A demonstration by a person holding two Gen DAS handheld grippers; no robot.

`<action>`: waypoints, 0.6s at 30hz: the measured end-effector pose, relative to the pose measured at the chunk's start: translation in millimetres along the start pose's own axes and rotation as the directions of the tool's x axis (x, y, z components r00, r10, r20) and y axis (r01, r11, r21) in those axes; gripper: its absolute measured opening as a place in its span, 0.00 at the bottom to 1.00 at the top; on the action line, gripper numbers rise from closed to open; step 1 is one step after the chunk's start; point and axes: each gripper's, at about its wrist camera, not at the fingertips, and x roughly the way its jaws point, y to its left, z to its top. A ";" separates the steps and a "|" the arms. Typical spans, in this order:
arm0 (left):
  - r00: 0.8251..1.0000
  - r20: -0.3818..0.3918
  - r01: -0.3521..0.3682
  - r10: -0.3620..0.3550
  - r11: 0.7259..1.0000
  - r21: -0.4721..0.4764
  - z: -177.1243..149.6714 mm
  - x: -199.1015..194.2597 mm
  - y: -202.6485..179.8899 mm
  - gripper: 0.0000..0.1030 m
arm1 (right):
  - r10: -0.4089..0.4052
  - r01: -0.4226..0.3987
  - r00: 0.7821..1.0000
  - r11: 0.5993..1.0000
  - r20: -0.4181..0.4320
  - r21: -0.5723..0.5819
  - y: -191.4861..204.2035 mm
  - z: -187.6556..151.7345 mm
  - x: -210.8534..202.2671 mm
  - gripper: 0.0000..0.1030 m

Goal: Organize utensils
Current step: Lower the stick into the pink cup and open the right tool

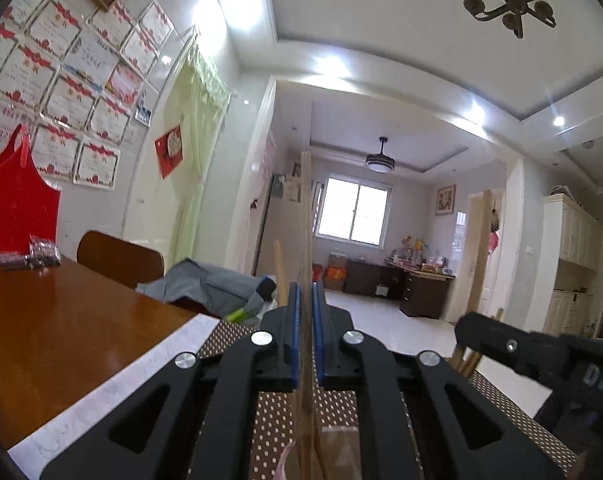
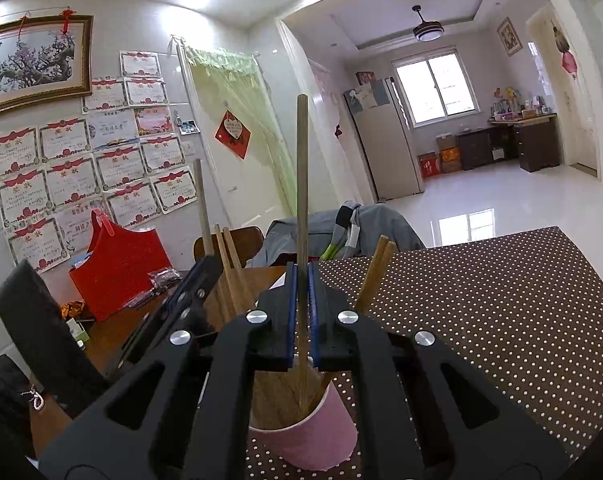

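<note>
A pink cup [image 2: 305, 440] stands on the brown dotted mat [image 2: 481, 320] and holds several wooden chopsticks. My right gripper [image 2: 302, 280] is shut on one upright chopstick [image 2: 302, 184] whose lower end sits in the cup. My left gripper [image 1: 306, 296] is shut on another upright chopstick [image 1: 306, 216]; its lower end reaches down toward the cup rim [image 1: 337, 432]. The left gripper also shows in the right wrist view [image 2: 205, 272], just left of the cup. The right gripper also shows in the left wrist view [image 1: 485, 332], at the right.
A wooden table [image 1: 53, 320] carries the dotted mat [image 1: 237, 340], a red bag [image 2: 117, 264] and small packets [image 2: 163, 278]. A chair [image 1: 117, 256] with grey clothing [image 2: 341, 228] stands at the far edge. A wall of certificates is on the left.
</note>
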 end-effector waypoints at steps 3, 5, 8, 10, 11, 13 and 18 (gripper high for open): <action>0.999 -0.029 0.027 -0.027 1.000 -0.007 0.8 -7.8 3.6 0.06 | 0.002 -0.002 1.000 1.000 -0.004 -0.004 3.9 -0.2 -2.4 0.06; 0.999 -0.040 0.037 -0.037 0.999 -0.004 0.8 -11.6 4.5 0.06 | 0.001 -0.001 1.000 1.000 -0.006 -0.008 6.8 -1.1 -4.2 0.06; 0.997 -0.058 0.044 -0.044 0.999 0.002 0.7 -16.6 5.3 0.11 | -0.003 0.003 1.000 1.000 -0.009 -0.017 10.4 -3.2 -7.0 0.06; 0.996 -0.075 0.042 -0.041 0.999 0.002 0.2 -19.9 6.8 0.26 | -0.006 0.006 1.000 1.000 -0.012 -0.024 12.4 -4.3 -8.4 0.06; 0.996 -0.079 0.043 -0.043 0.999 -0.002 0.4 -21.7 8.0 0.26 | -0.010 0.010 1.000 0.999 -0.013 -0.030 13.5 -5.0 -9.2 0.06; 0.994 -0.097 0.048 -0.048 0.999 -0.006 1.0 -23.7 9.6 0.30 | -0.017 0.016 1.000 0.999 -0.017 -0.038 15.3 -6.3 -9.9 0.06; 0.991 -0.130 0.023 -0.022 1.000 0.007 5.6 -31.7 11.4 0.43 | -0.031 0.030 0.999 0.999 -0.028 -0.046 16.1 -10.5 -10.8 0.06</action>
